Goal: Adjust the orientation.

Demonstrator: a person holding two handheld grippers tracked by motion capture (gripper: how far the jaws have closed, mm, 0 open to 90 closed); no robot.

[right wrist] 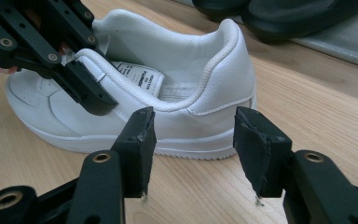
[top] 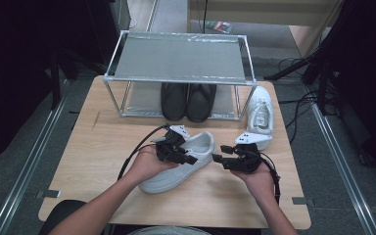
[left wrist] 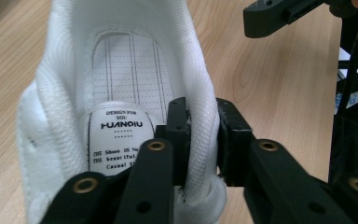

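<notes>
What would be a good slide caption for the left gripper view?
Left gripper straddling the padded collar of a white sneaker on a wooden table.

So the table (top: 83, 161) has a two-level rack (top: 176, 56) sitting at its far edge. A pair of shoes (top: 187, 100) is tucked on the rack's bottom shelf, side by side. Just right of the rack, out on the tabletop, lies one sneaker (top: 260, 115). A second sneaker (top: 186, 169) lies in front of the rack, near the middle of the table. The left gripper (top: 188, 157) is over it, one jaw inside the collar, one outside. The right gripper (top: 219, 158) is just right of that sneaker.
</notes>
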